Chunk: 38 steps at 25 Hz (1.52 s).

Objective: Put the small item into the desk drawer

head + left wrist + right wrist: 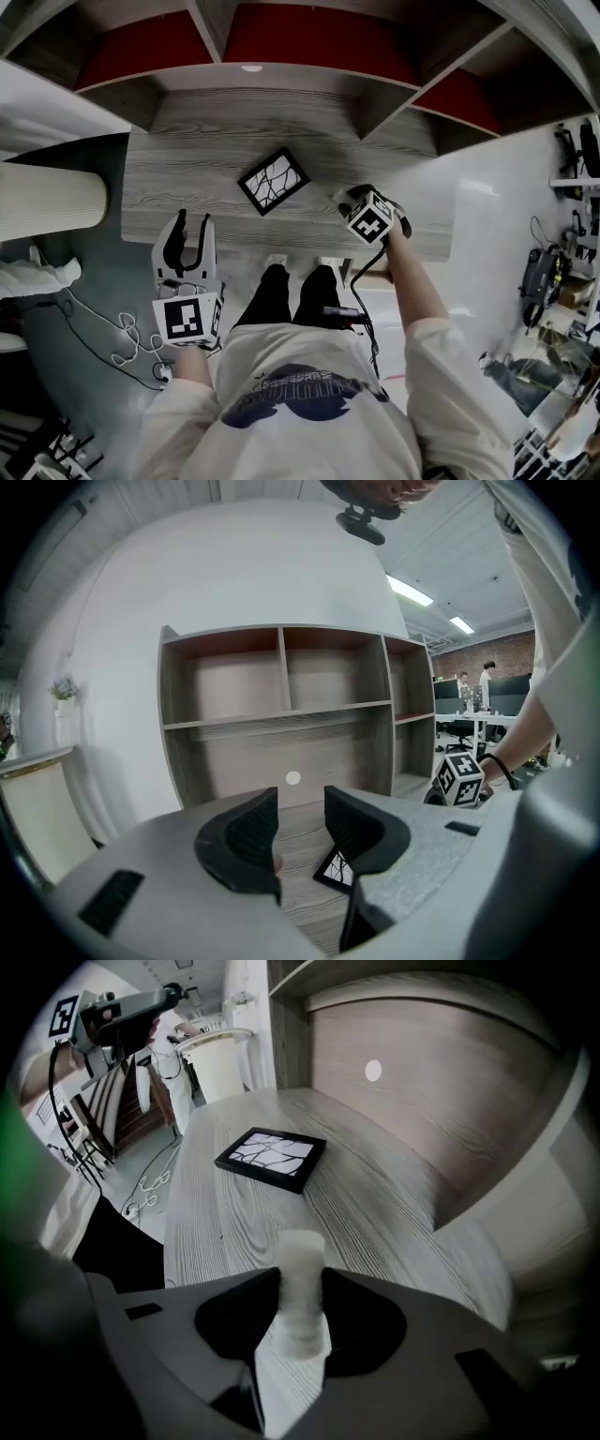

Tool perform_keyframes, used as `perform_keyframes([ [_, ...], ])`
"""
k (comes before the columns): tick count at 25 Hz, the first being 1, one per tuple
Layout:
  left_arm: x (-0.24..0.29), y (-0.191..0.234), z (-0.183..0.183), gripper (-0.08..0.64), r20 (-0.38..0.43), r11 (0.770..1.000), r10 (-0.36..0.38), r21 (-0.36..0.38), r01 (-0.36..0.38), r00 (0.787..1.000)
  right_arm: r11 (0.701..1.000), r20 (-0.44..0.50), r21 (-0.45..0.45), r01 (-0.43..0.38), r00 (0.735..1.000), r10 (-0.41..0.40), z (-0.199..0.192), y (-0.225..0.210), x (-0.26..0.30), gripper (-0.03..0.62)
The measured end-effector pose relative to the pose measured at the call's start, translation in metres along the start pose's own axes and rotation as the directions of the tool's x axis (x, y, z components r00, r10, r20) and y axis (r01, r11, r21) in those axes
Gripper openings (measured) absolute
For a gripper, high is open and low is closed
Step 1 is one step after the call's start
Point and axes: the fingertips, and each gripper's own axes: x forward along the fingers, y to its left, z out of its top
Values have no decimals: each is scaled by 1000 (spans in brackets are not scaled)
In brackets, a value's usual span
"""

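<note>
Early days here: the right tool (300, 1290) is gripping the small white cylinder (300, 1251), which is standing upright on the worktop (394, 1213). The left tool (300, 825) is hanging empty, jaws narrowly apart. No open drawer is showing, so stowing's all left.

The desk top (187, 178) is mostly bare. Open wood runs left of the black picture frame (273, 180), which lies flat near the centre of the head view, and also behind it up to the shelf unit (286, 682). Upright dividers split that unit into bays. The right gripper (345, 197), clamped on a white cylinder (300, 1288), fills the desk's right front edge. The left gripper (192, 227) hangs off the front left edge, its jaws apart and empty.
</note>
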Motion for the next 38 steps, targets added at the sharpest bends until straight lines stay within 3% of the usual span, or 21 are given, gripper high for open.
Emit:
perform_keyframes([
  [6, 4, -5, 9, 141, 29, 996, -86, 23, 85, 996, 996, 46, 60, 71, 996, -73, -2, 1, -32, 137],
  [13, 6, -17, 21, 141, 70, 978, -203, 70, 198, 977, 974, 76, 159, 164, 981, -178, -26, 16, -66, 135],
  [19, -5, -38, 21, 141, 80, 970, -238, 69, 233, 968, 965, 68, 180, 190, 977, -204, -63, 42, -87, 135],
  [30, -56, -107, 15, 141, 82, 990, -144, 19, 143, 986, 991, 70, 54, 122, 990, -126, -132, 76, -103, 135],
  [38, -115, -167, 7, 141, 95, 1000, -28, 2, 28, 995, 994, 106, -85, 66, 993, -57, -179, 104, -108, 133],
])
